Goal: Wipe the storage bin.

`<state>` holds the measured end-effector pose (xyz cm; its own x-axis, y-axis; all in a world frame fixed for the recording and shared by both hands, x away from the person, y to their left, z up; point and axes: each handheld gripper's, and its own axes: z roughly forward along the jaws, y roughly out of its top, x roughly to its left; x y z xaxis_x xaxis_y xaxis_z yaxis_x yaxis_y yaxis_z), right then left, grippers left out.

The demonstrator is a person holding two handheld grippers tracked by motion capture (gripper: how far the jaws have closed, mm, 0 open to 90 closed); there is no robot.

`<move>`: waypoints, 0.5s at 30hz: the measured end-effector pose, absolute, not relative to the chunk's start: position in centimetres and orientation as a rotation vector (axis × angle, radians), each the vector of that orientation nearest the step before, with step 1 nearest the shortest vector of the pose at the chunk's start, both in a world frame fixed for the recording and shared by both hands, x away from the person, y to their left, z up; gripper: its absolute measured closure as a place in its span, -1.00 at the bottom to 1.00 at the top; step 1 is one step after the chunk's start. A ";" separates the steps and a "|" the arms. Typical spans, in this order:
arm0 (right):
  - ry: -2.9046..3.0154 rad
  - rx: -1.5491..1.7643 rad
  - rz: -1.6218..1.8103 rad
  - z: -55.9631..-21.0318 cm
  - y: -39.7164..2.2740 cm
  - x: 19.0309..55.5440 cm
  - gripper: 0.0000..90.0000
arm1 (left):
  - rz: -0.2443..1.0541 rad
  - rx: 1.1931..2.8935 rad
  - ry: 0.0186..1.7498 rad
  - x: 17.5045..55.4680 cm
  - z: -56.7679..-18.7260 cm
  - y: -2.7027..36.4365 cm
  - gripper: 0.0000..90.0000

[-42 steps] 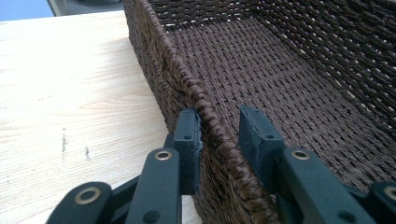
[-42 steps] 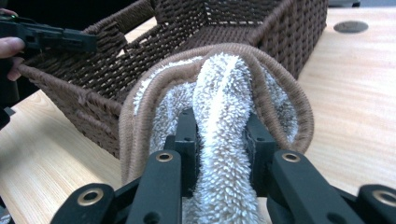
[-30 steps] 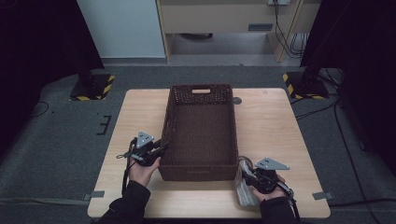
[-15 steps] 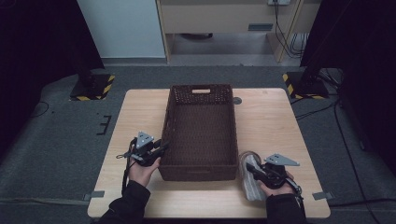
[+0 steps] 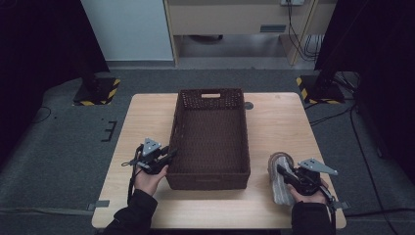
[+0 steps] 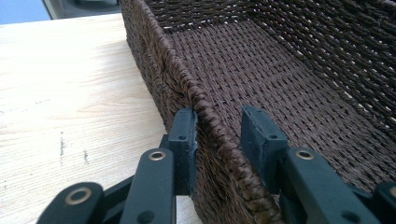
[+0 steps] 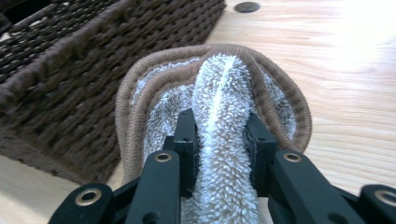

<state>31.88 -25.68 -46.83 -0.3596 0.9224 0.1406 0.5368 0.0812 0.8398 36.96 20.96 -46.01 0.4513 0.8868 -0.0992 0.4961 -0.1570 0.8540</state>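
Firmly between right hand-held gripper [image 7: 219, 140] jaws: slipper [image 7: 219, 93].

The left gripper [image 5: 169, 155] sits at the near left, its jaws (just opening) apart, one either side of a woven wall. The right gripper [image 5: 282, 171], near right, has its jaws pressed in on a soft fold, held by the right hand [image 5: 307, 192].

- Black two-jaw left gripper [image 5: 169, 152] and right gripper [image 5: 281, 170], each topped by a grey three-cornered plate
- Brass-ringed screws on the jaw arms
- Black cables trailing
- Dark sleeves [image 5: 133, 215]
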 end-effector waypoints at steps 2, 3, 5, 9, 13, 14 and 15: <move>1.929 1.442 1.187 -46.7 -26.2 31.9 0.59 | 0.548 1.806 1.177 37.0 -46.0 21.0 0.44; 1.920 1.446 1.180 -46.7 -26.4 31.9 0.59 | 0.548 1.805 1.177 37.0 -46.0 21.0 0.44; 1.910 1.451 1.164 -46.7 -27.0 31.9 0.59 | 0.548 1.805 1.177 37.0 -46.0 21.0 0.44; 1.887 1.466 1.129 -46.7 -28.1 32.0 0.59 | 0.548 1.805 1.175 37.0 -46.0 21.0 0.44; 1.870 1.504 1.082 -47.0 -29.3 32.2 0.59 | 0.546 1.804 1.174 37.0 -46.0 21.0 0.44; 1.867 1.517 1.069 -47.1 -29.5 32.3 0.59 | 0.545 1.803 1.174 37.0 -46.0 21.0 0.44; 1.867 1.522 1.056 -47.2 -29.7 32.3 0.59 | 0.543 1.802 1.175 37.0 -46.0 21.0 0.44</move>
